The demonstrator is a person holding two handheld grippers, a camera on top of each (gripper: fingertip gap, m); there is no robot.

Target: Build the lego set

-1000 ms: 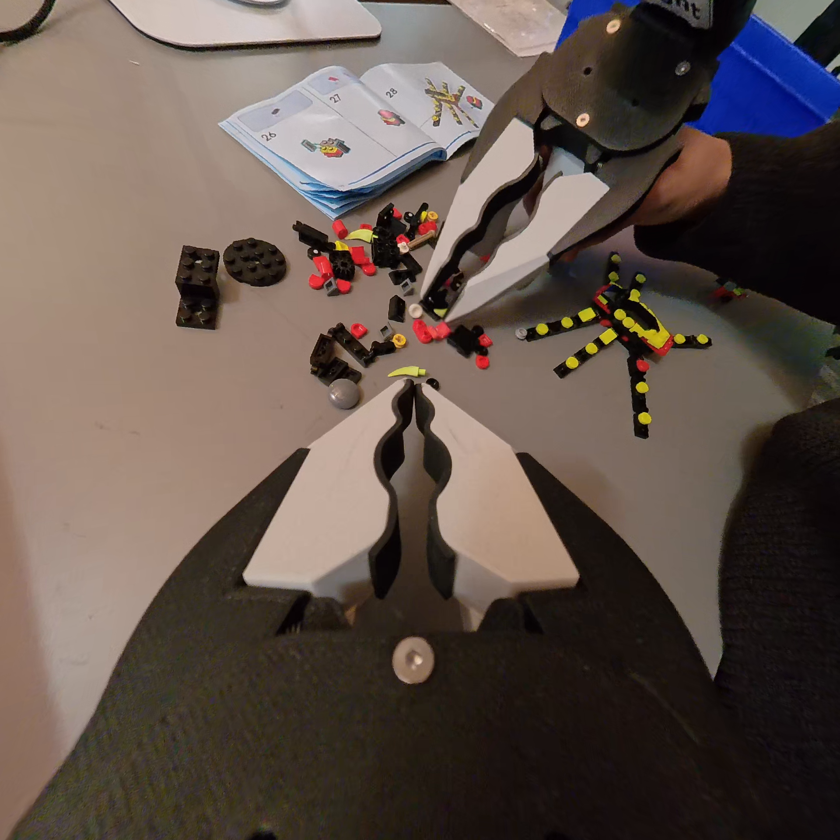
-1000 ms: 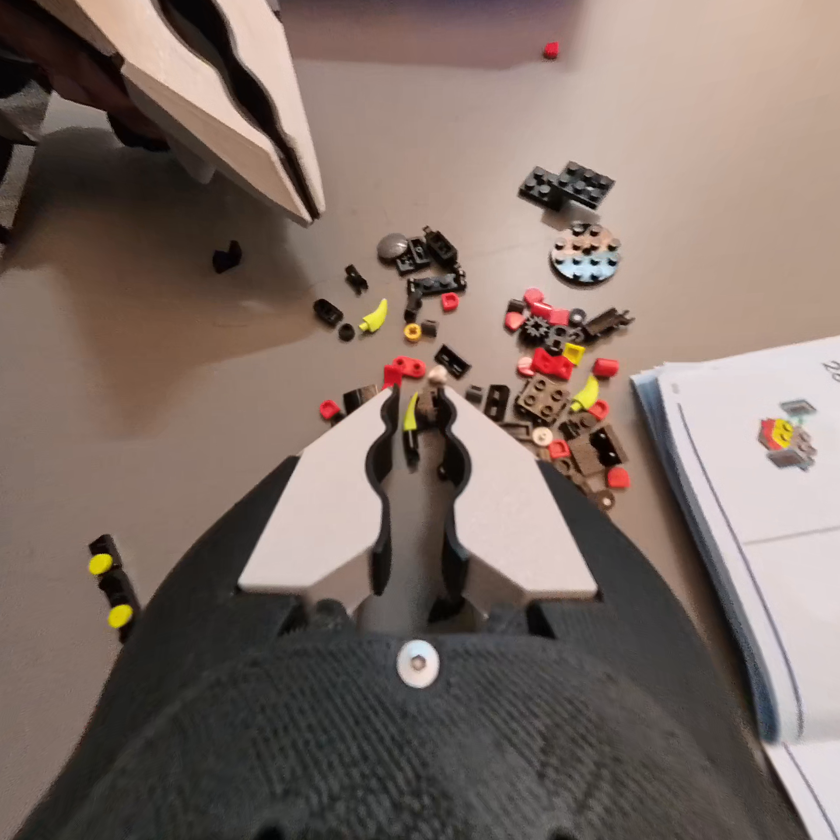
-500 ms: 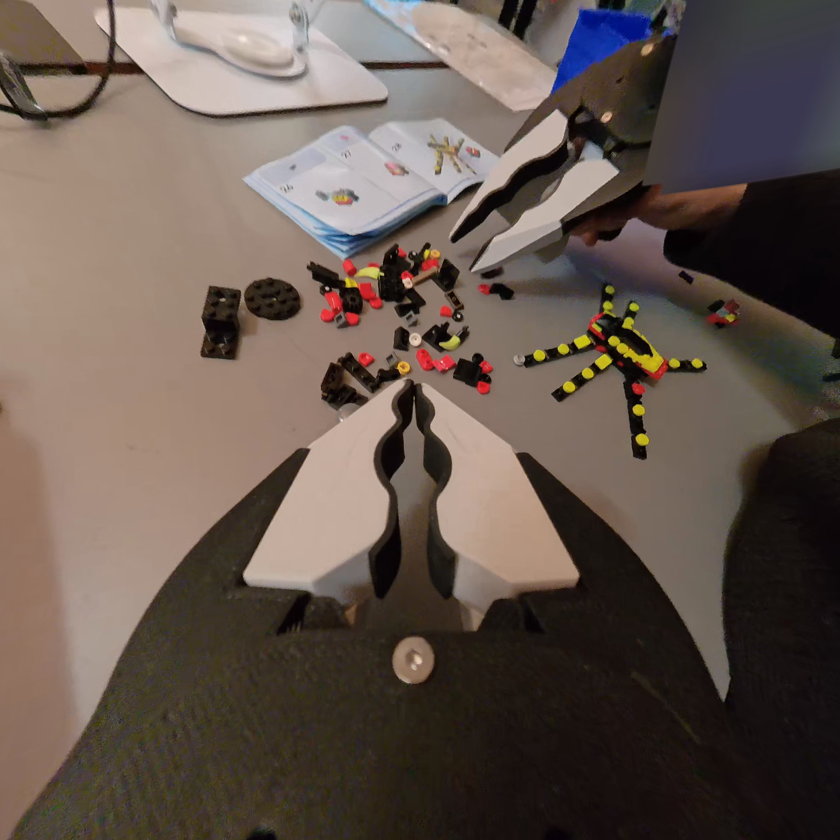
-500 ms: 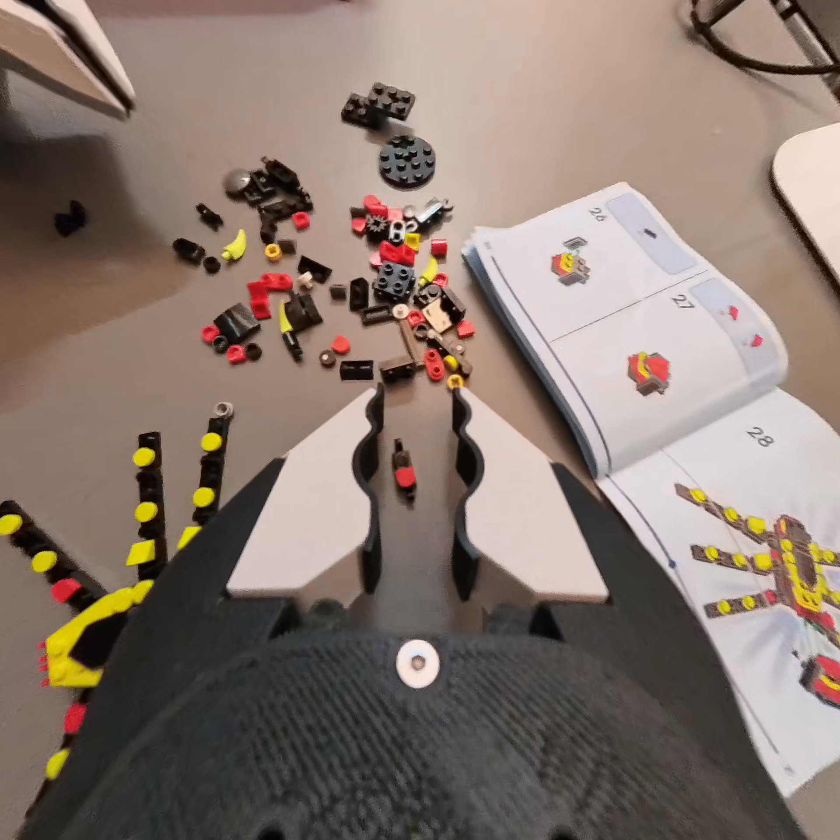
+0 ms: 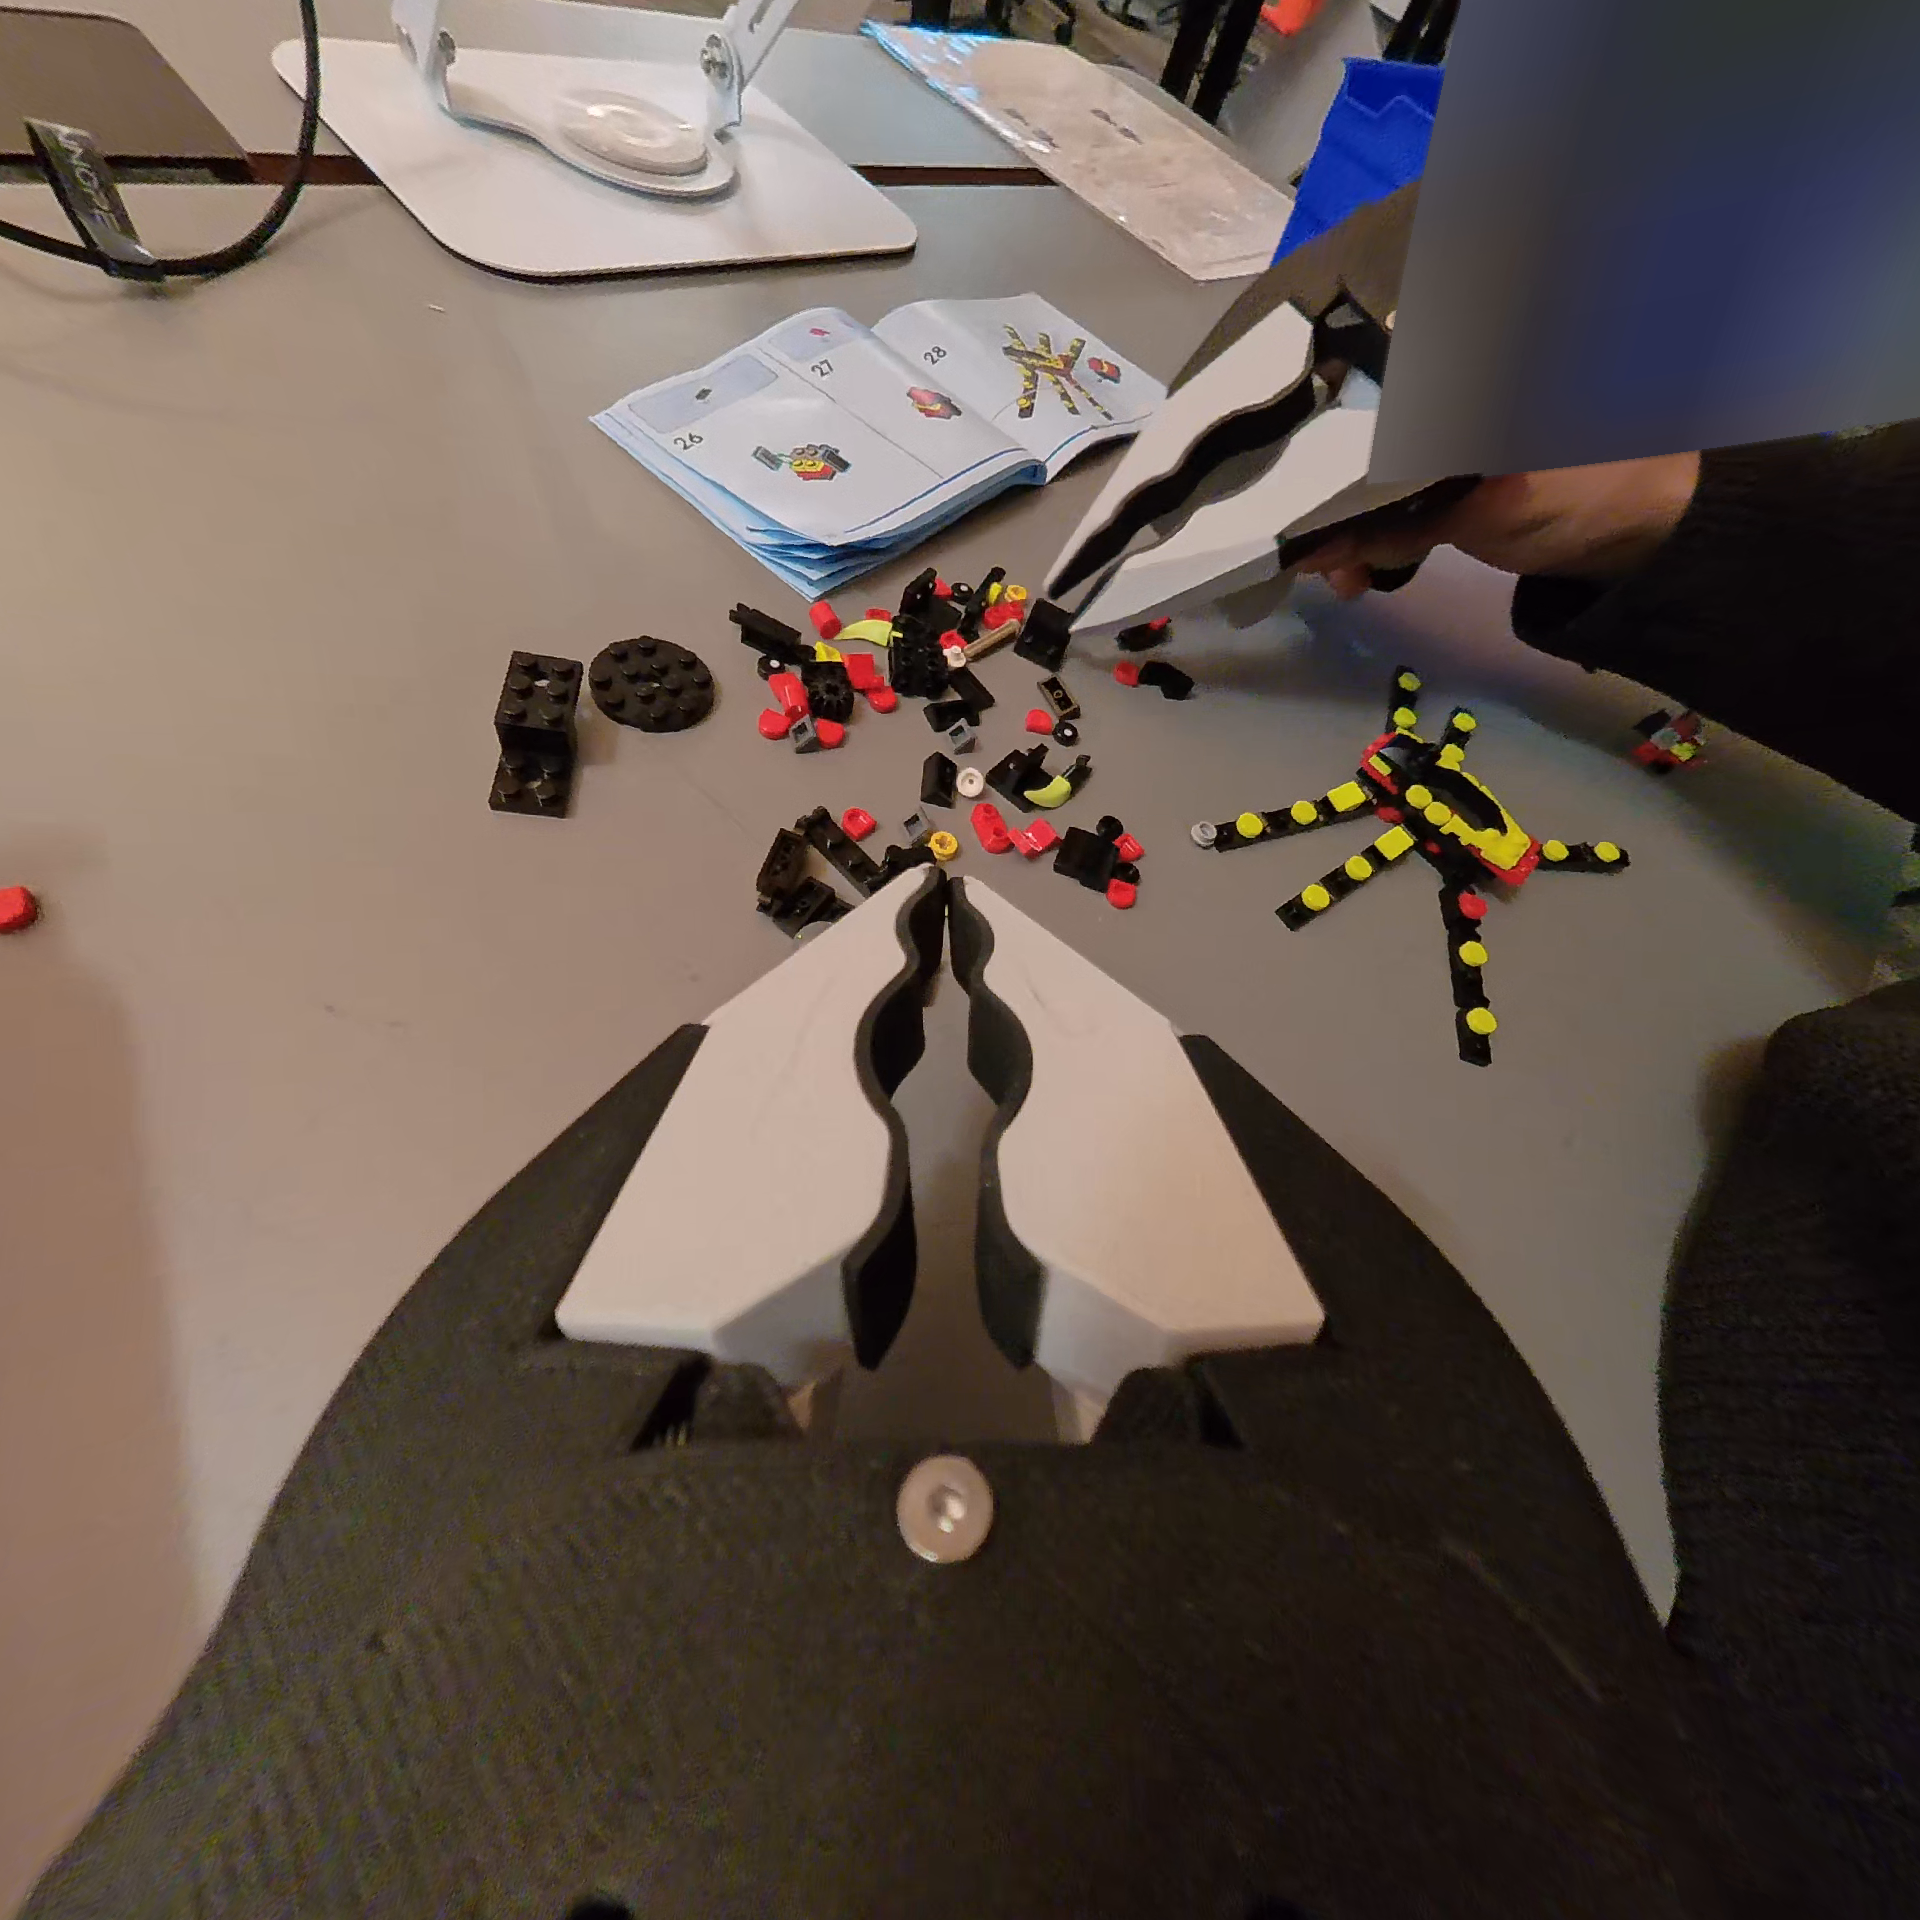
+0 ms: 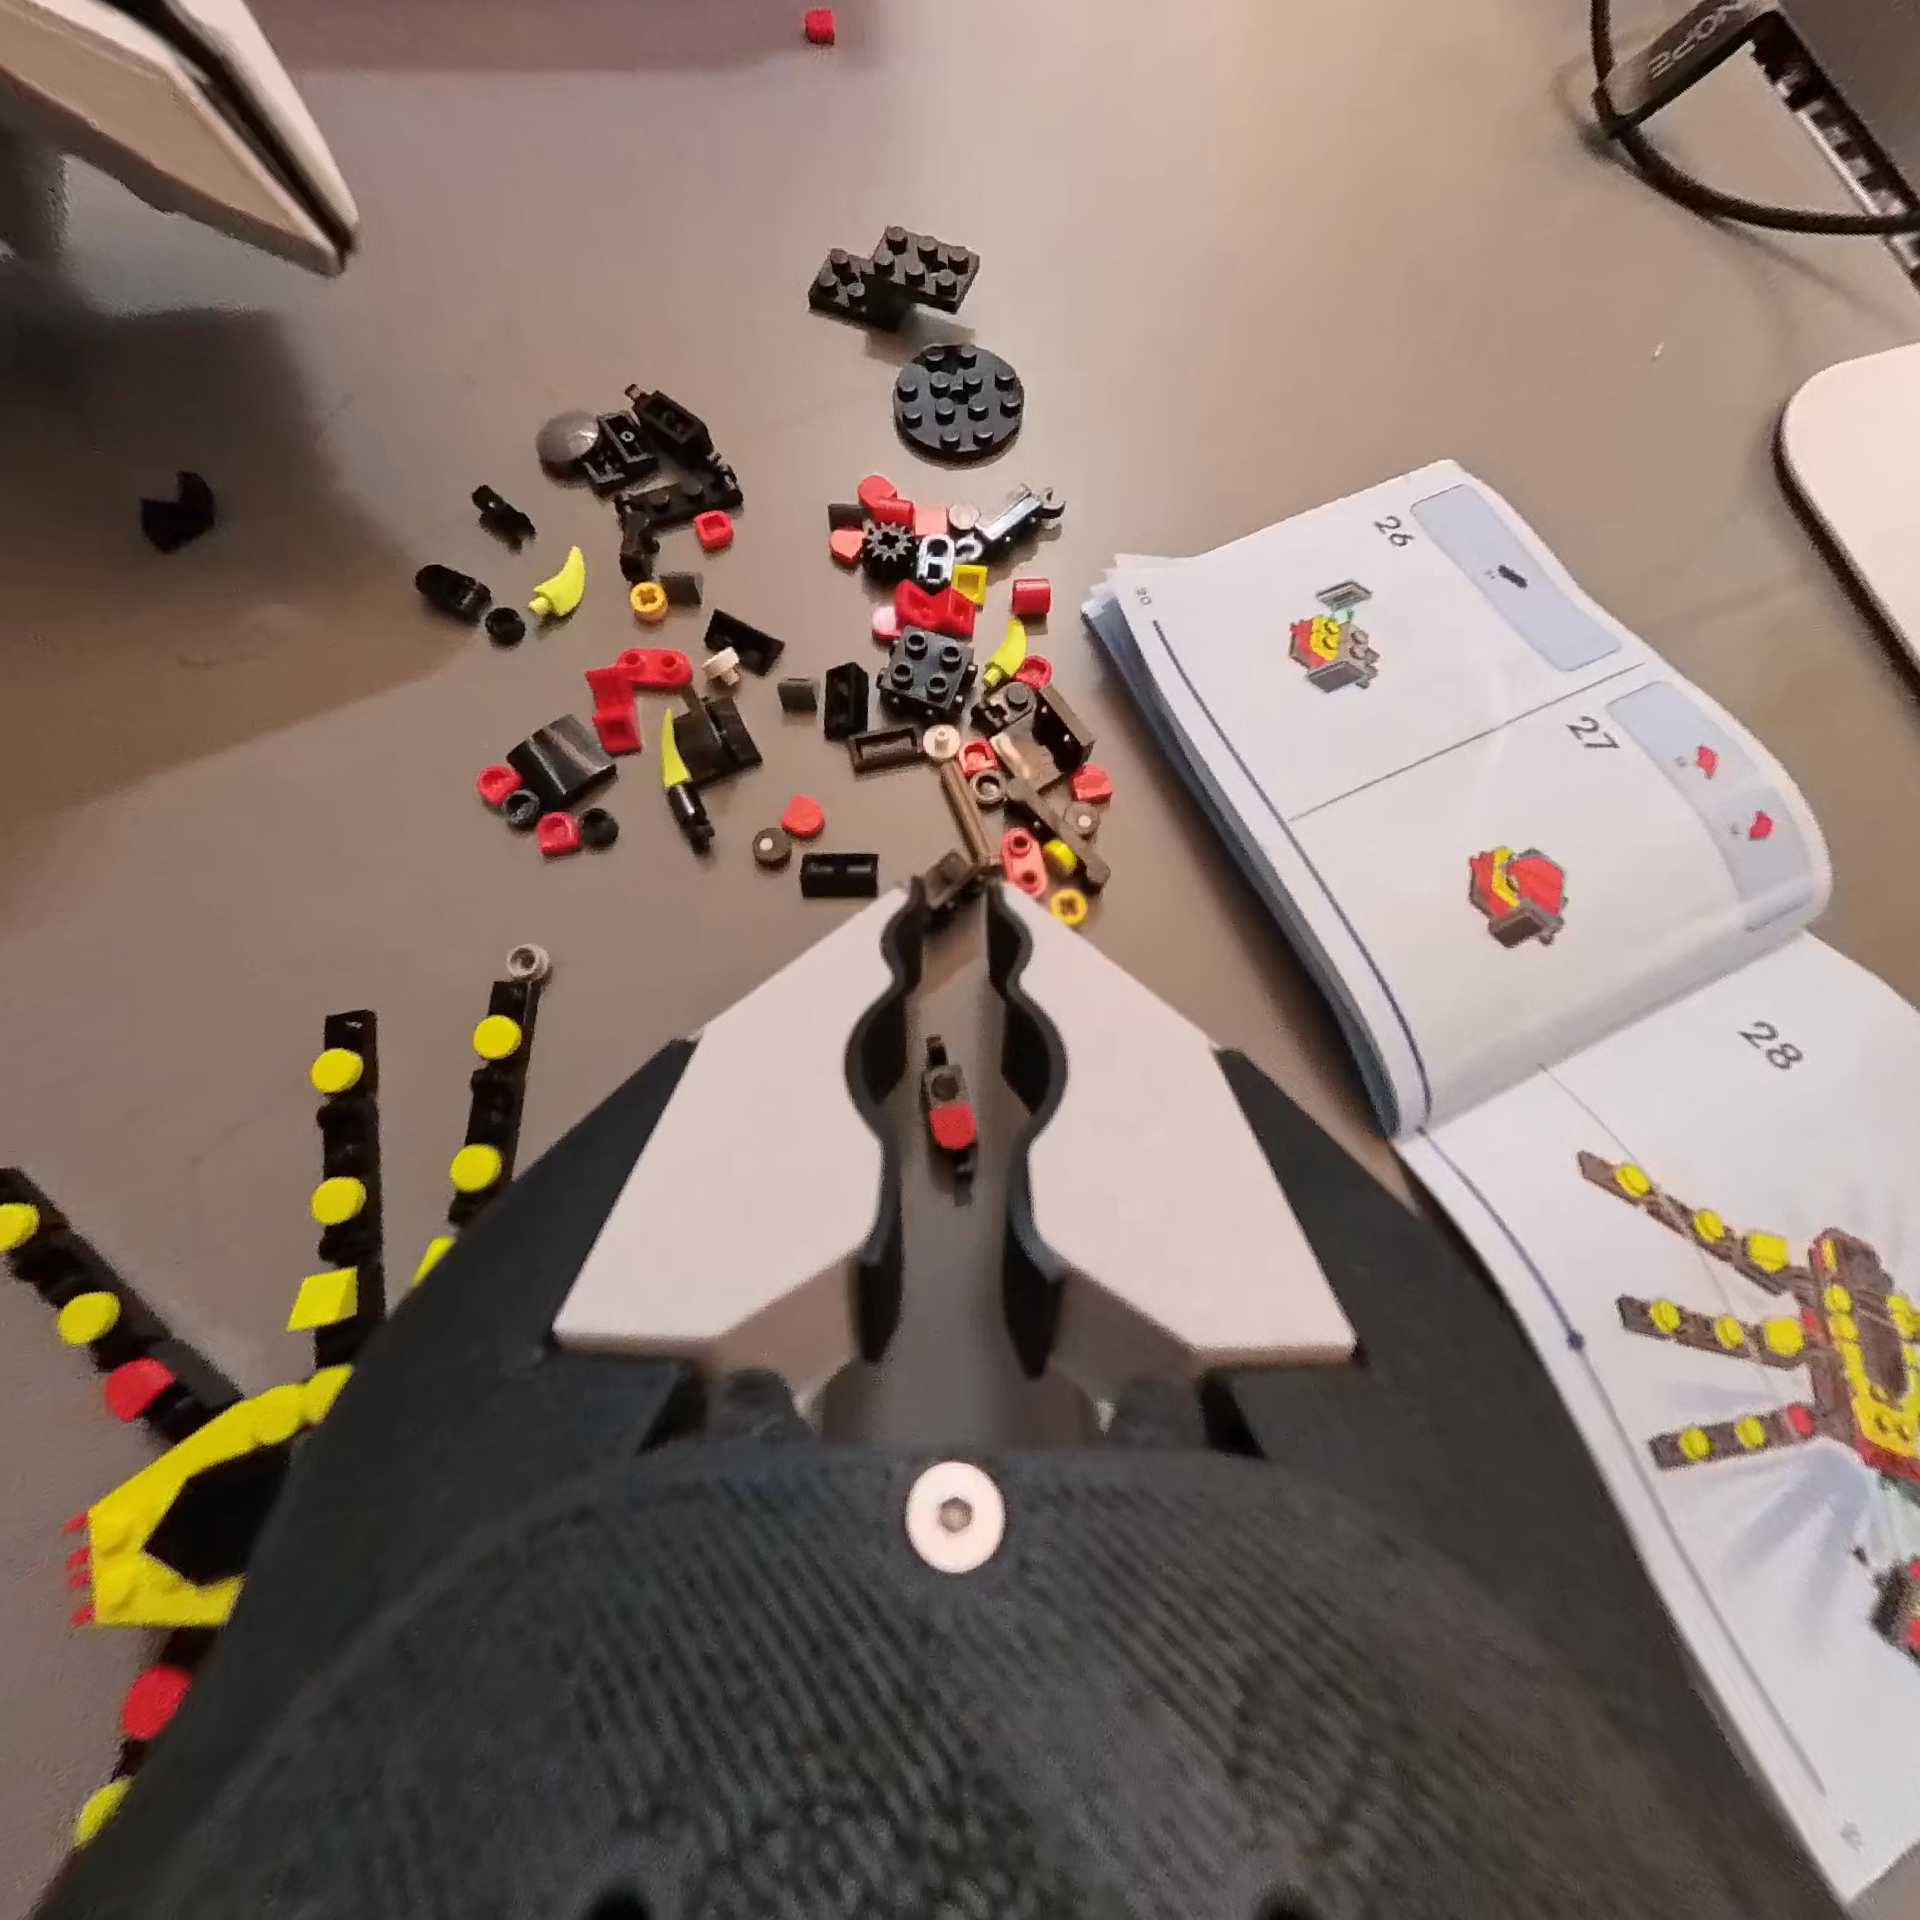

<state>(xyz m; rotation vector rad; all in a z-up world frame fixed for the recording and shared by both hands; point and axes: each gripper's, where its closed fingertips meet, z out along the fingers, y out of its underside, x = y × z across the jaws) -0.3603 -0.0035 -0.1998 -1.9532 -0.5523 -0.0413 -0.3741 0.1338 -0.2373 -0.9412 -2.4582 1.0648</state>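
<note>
While mosaic hides its body, right gripper (image 5: 1070, 613) tips show.

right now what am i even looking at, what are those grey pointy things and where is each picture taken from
There is no robot here. A person holds a hand-held gripper in each hand, each with two grey fingers and a camera looking along them. One picture looks over the left gripper, whose fingers are shut and empty. The other looks over the right gripper. On the grey table lie loose lego pieces, an open instruction booklet and a black and yellow spider model. The right gripper's tips sit close around a small dark piece; I cannot tell whether it is pinched.
</note>
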